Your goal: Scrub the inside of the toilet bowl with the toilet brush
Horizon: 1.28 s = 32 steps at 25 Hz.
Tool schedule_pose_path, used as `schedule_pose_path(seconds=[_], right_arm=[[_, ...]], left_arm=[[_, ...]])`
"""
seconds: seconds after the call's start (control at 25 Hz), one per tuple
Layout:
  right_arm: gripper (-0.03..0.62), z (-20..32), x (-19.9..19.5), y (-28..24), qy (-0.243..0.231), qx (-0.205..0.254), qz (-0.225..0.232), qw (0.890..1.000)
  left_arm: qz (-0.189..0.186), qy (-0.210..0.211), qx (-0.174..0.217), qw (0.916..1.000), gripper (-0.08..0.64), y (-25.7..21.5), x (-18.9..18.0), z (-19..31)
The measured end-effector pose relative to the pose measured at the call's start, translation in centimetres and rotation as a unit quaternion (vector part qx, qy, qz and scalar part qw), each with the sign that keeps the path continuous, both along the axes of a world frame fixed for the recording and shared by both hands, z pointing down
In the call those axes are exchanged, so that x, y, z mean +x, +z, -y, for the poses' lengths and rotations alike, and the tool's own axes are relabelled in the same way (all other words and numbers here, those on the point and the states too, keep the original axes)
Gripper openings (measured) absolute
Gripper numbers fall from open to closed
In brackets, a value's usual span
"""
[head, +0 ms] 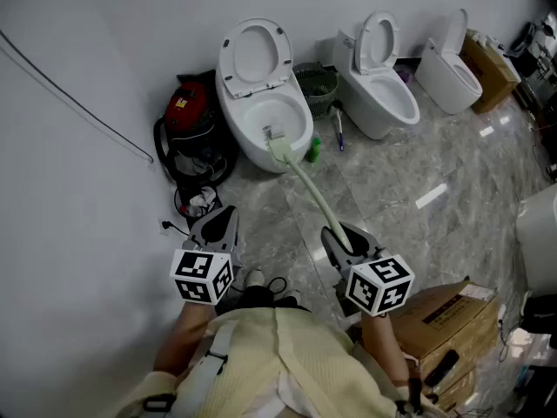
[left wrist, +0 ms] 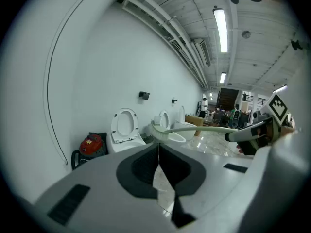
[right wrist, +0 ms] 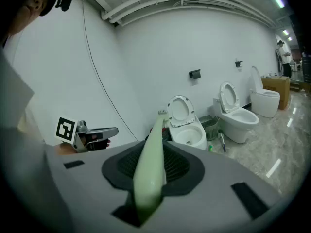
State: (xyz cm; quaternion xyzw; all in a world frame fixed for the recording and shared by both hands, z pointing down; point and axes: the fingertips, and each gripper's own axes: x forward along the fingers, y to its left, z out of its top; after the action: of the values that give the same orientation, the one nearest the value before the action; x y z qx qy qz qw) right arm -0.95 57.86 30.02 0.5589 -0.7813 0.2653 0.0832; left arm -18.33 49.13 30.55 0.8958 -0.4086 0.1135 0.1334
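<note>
The person stood facing a row of three toilets along a white wall, a gripper in each hand. The right gripper point(head: 346, 244) had its jaws clamped on the near end of the toilet brush point(head: 309, 185), whose long pale green handle ran from the jaws up toward 11 o'clock. The brush's bristle head lay at the 6 o'clock edge of the toilet bowl point(head: 252, 138), just over the near rim; I couldn't tell whether it touched the porcelain. That toilet's seat and lid point(head: 254, 55) stood raised against the wall. The left gripper point(head: 218, 225) hung at about 9 o'clock from the right one, apart from it, its jaws pressed together with nothing between them, pointing toward the same toilet. A red vacuum cleaner point(head: 187, 107) with a black hose sat on the floor at 9 o'clock of the bowl, close against it. At the bowl's 3 o'clock a small green bottle point(head: 313, 151) stood on the grey marbled floor point(head: 409, 172), with a wire basket point(head: 318, 85) behind it, between the first toilet and the second toilet point(head: 383, 98). The third toilet point(head: 448, 72) stood farther along at 2 o'clock, its lid raised as well. A cardboard box point(head: 448, 316) sat on the floor just at the person's right side, at about 4 o'clock from the right gripper.
</note>
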Motion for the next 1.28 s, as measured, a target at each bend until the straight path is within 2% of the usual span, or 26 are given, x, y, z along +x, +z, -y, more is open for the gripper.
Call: schedule_pose_path(seconds=[0.28,0.52,0.76,0.88,1.08,1.28], right_arm=[[0.106,-0.9,1.6,0.2,0.003,0.0,0.019,1.0],[0.106,-1.6,2.6,1.0,-0.01,0.0,0.018,1.0],[0.106,-0.3,2.0,2.2,-0.026,-0.017,0.02,0.999],[0.106,1.8,2.3,2.9,-0.019,-0.027,0.015,0.999],[0.106,6.8,1.7,3.7,-0.021,-0.046,0.013,0.999],[0.106,13.5,0.1,4.5,-0.029,-0.063,-0.001,0.998]], left_arm=[[0.005,-0.001,-0.009,0.9999,0.014,0.5,1.6,-1.1],[0.007,-0.008,-0.002,0.9999,0.014,0.6,3.0,-1.9],[0.011,-0.019,-0.017,0.9996,0.014,1.7,2.4,-0.6],[0.006,-0.016,-0.019,0.9997,0.014,2.1,2.8,1.8],[0.009,-0.01,-0.003,0.9999,0.014,1.5,2.7,6.8],[0.0,0.0,-0.017,0.9999,0.014,2.6,1.3,12.2]])
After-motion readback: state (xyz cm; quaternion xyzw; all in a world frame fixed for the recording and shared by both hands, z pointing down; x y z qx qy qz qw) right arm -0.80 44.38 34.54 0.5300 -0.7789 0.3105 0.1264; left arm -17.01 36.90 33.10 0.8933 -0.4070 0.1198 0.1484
